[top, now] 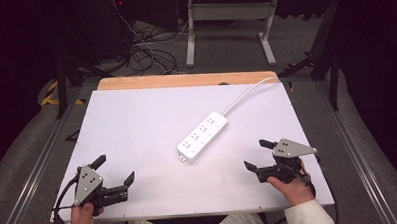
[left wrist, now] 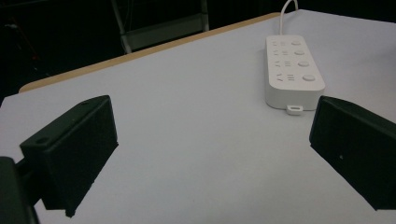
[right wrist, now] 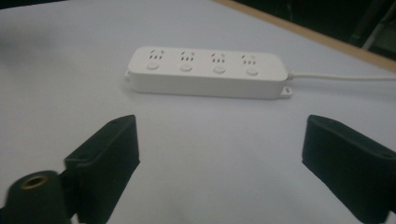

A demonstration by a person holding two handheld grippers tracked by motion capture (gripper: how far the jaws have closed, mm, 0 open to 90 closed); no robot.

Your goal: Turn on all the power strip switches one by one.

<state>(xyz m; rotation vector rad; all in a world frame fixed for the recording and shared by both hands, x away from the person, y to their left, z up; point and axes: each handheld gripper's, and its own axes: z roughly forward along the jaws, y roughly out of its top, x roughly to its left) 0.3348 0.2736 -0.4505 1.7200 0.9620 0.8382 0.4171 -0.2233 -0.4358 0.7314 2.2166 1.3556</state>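
In the high view, the left hand-held gripper [top: 115, 169] and the right hand-held gripper [top: 258, 154] rest at the near corners of the white surface [top: 137, 124], jaws spread wide, nothing between them. A white power strip [top: 203, 136] lies diagonally between them, well apart from both, its cord [top: 249, 93] running to the far edge.

In the left gripper view, wide black jaws frame bare surface; the power strip [left wrist: 293, 70] lies ahead to the right.

In the right gripper view, wide jaws stand apart with the power strip [right wrist: 208, 71] lying crosswise beyond them.
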